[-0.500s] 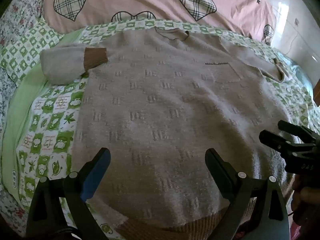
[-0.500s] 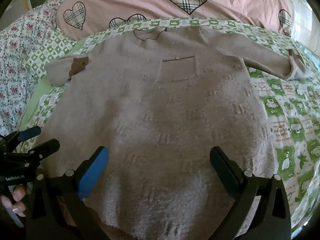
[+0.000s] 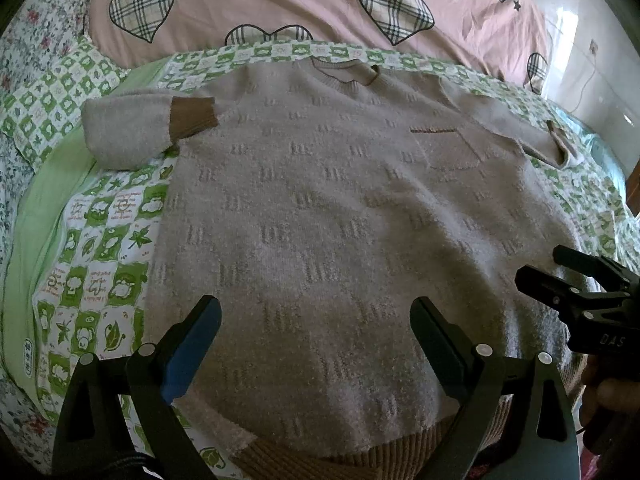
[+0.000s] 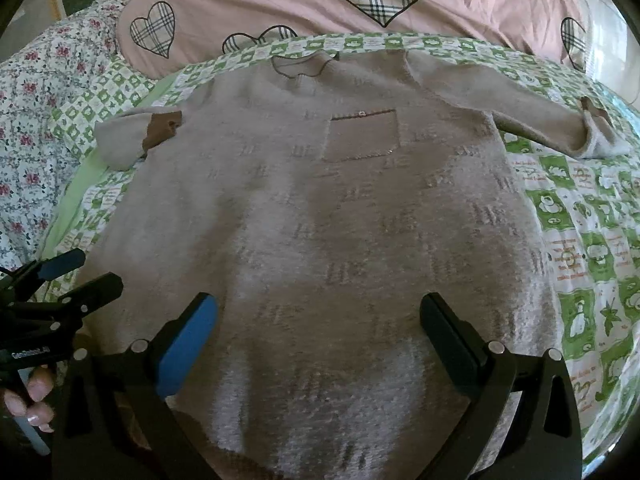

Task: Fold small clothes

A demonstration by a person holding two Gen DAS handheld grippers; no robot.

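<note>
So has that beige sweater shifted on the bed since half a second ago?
No. The sweater lies flat as before, its collar at the same spot against the green checked quilt.

A bed (image 3: pixel 100 240) fills the room, spread with a green-and-white checked sheet (image 4: pixel 580 240) and a pink quilt with plaid hearts (image 3: pixel 260 4). Floral bedding (image 4: pixel 36 128) lies at the left. Daylight brightens a pale wall (image 3: pixel 592 60) at right.

Two cameras look down at a bed

Each sits on a gripper, tilted down and close above the sweater (image 3: pixel 320 220); both see its pocket (image 4: pixel 362 136), and each other's gripper.
</note>
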